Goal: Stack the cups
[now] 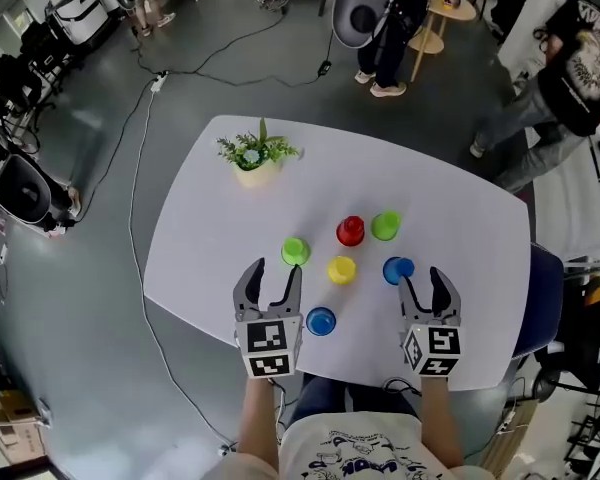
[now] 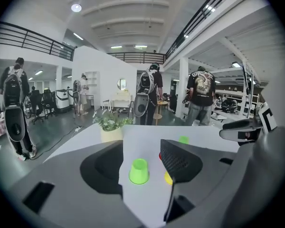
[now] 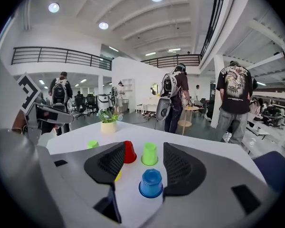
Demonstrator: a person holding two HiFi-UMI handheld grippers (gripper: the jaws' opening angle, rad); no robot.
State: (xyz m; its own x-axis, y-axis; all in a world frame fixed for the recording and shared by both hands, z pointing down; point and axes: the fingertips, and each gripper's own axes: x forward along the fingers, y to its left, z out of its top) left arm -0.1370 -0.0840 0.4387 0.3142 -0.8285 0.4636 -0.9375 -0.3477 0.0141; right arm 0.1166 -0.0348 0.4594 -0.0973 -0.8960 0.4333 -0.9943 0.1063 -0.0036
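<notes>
Several small upturned cups stand on the white table [image 1: 210,238]: a green cup [image 1: 295,251], a red cup [image 1: 350,230], a second green cup [image 1: 385,226], a yellow cup [image 1: 341,269] and two blue cups [image 1: 398,269] [image 1: 321,321]. My left gripper [image 1: 276,276] is open just short of the near green cup [image 2: 138,171], which shows in the gap between its jaws. My right gripper [image 1: 422,283] is open at the right blue cup [image 3: 151,183], which sits low between its jaws with neither pad touching it. The yellow cup [image 2: 167,177] is half hidden behind the left gripper's right jaw.
A small potted plant [image 1: 256,158] stands at the table's far left. The table's near edge runs just under both grippers. Beyond the far edge, people [image 3: 235,103] stand on the grey floor by a round side table [image 1: 450,13]; cables [image 1: 140,118] trail to the left.
</notes>
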